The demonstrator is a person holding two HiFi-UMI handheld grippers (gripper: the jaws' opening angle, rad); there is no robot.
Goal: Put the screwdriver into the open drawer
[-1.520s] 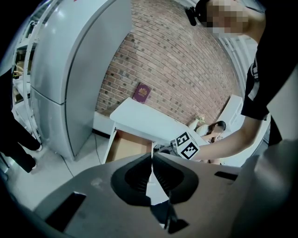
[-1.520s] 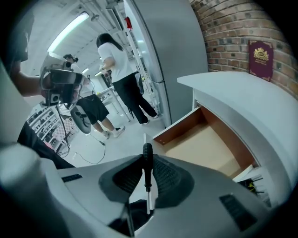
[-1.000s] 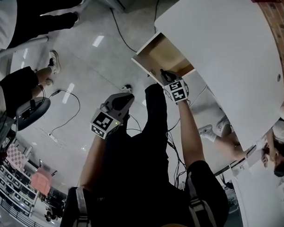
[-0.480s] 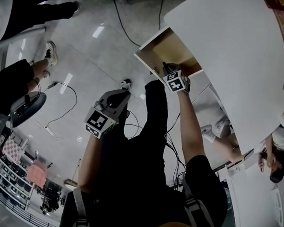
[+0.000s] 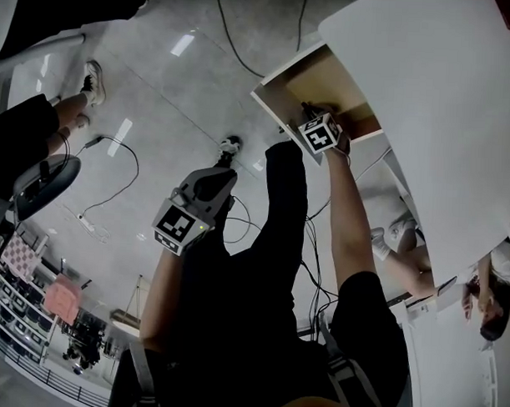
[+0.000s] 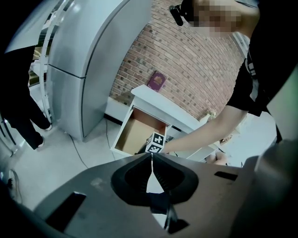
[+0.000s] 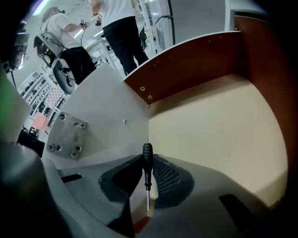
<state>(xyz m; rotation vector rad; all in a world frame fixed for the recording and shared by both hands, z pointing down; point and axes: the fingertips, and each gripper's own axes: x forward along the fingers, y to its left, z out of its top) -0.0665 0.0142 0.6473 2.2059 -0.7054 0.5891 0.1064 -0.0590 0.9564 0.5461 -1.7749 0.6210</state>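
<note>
The black-handled screwdriver [image 7: 147, 162] stands handle-forward between the jaws of my right gripper [image 7: 148, 160], which is shut on it. That gripper [image 5: 318, 130] reaches over the front edge into the open drawer [image 5: 303, 83], above its bare beige bottom [image 7: 214, 135]. The drawer [image 6: 135, 132] pulls out of a white desk [image 5: 425, 104]. My left gripper [image 5: 194, 206] hangs lower left, away from the drawer, over the floor. Its jaws [image 6: 152, 158] are shut with nothing between them. The screwdriver is hidden in the head view.
The drawer's white side wall [image 7: 111, 125] carries a metal bracket [image 7: 66, 136]. A maroon booklet [image 6: 157, 81] lies on the desk top. A tall grey cabinet [image 6: 88, 60] stands left of the desk. Cables [image 5: 114, 181] trail on the floor. Other people stand and sit around.
My right gripper has moved a little further over the drawer's front edge with the screwdriver. The left gripper has hardly shifted.
</note>
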